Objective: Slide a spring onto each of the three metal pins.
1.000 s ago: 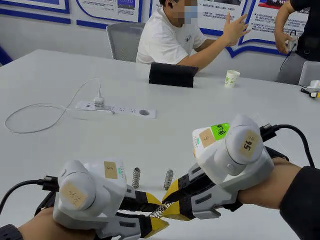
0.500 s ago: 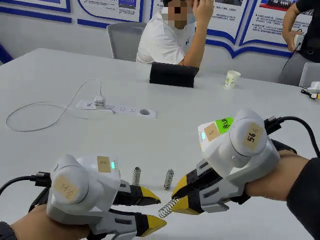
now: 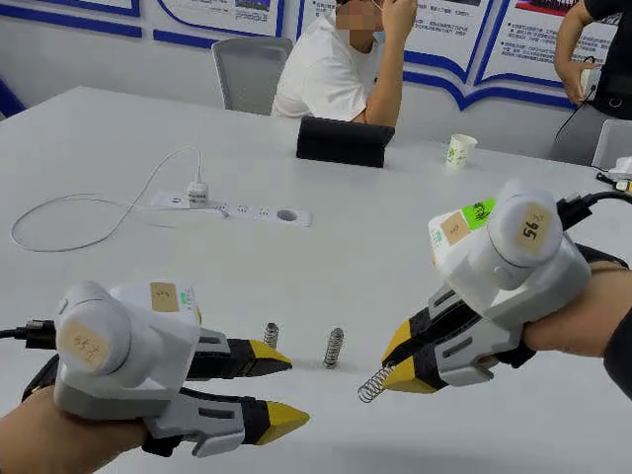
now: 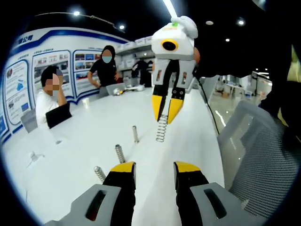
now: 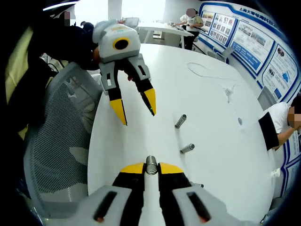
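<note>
The left gripper (image 3: 286,393) and right gripper (image 3: 397,363) have rounded white-grey shells, tan labels, black cables and yellow-tipped black fingers (image 3: 225,355). A dark sleeve (image 3: 620,351) covers the right wrist.

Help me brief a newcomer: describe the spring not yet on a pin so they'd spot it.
On the big white table, on the wearer's side, two upright springs stand side by side. Just right of them is the right gripper. The loose spring sticks out slanted from its yellow-tipped tongs, clamped at one end, not standing upright like them.
</note>
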Available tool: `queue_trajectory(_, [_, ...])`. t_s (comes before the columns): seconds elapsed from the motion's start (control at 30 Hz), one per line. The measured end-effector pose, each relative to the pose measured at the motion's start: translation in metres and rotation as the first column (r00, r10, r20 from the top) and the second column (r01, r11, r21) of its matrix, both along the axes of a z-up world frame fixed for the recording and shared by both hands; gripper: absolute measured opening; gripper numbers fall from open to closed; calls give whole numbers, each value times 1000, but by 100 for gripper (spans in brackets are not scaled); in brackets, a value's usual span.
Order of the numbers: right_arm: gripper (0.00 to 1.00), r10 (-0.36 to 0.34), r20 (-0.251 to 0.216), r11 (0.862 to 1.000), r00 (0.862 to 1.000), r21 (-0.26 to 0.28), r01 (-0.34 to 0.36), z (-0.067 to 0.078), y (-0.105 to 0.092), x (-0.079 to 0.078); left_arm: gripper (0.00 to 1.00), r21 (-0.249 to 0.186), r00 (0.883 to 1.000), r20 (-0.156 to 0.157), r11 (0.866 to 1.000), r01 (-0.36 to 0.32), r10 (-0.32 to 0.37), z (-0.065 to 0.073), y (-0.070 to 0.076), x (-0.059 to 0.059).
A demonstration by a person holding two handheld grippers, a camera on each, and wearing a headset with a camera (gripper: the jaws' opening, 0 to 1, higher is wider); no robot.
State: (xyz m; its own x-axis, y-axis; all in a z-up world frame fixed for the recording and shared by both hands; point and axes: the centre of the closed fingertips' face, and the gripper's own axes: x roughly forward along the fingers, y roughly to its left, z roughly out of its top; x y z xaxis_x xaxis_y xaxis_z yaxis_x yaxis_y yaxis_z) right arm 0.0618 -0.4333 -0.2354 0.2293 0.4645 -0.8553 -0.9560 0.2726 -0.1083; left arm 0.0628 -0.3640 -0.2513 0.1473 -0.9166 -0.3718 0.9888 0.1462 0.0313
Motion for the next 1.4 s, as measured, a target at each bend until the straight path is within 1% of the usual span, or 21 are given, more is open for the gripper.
queue_trajectory(0.13, [11,-17,-1,1000,1000,-13,17,4,-10,6,35,-1,1000,-7,1000,-17,17,-1,6,2])
queue_trajectory(0.43, [11,-59,-9,997,998,-51,58,13,-34,17,42,-6,997,-37,998,-61,61,-6,22,7])
queue_trajectory(0.57, [12,-78,-8,994,997,-79,77,17,-45,24,44,-15,995,-44,996,-86,85,-5,29,10])
queue_trajectory(0.77, [12,-104,-8,989,995,-105,102,21,-59,37,46,-27,992,-52,992,-120,118,-3,37,12])
queue_trajectory(0.9, [12,-118,-18,984,993,-138,114,17,-67,45,47,-29,989,-55,990,-137,135,-3,41,12])
queue_trajectory(1.0, [12,-122,-24,982,992,-148,117,15,-69,51,48,-30,988,-58,989,-143,142,-3,43,11])
queue_trajectory(1.4, [12,-131,-51,971,990,-207,118,-2,-75,72,51,-31,984,-68,986,-165,163,-4,47,12])
